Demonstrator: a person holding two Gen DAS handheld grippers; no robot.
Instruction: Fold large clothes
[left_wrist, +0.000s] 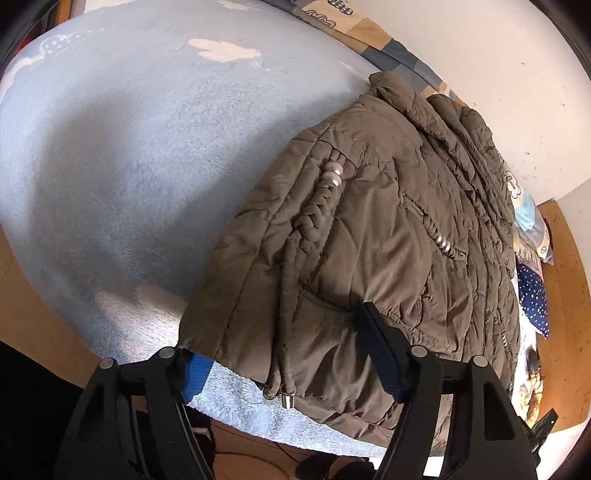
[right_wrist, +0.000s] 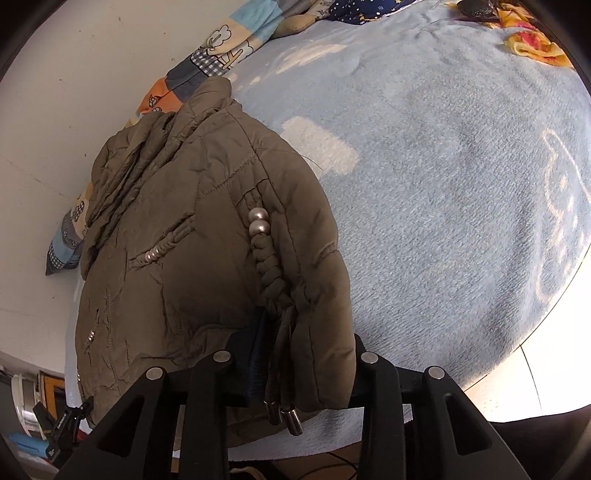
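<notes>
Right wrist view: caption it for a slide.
Right gripper straddles the hem of a folded brown puffer jacket lying on a light blue blanket.

Both wrist views angled steeply down, close over the near edge of the bed (left_wrist: 110, 147). Left view: jacket (left_wrist: 369, 240) filling centre and right, wall (left_wrist: 480, 55) upper right. Right view: jacket (right_wrist: 184, 240) centre-left, wall (right_wrist: 74, 74) upper left. Shared: jacket, blanket, patchwork pillow (right_wrist: 207, 55).
</notes>
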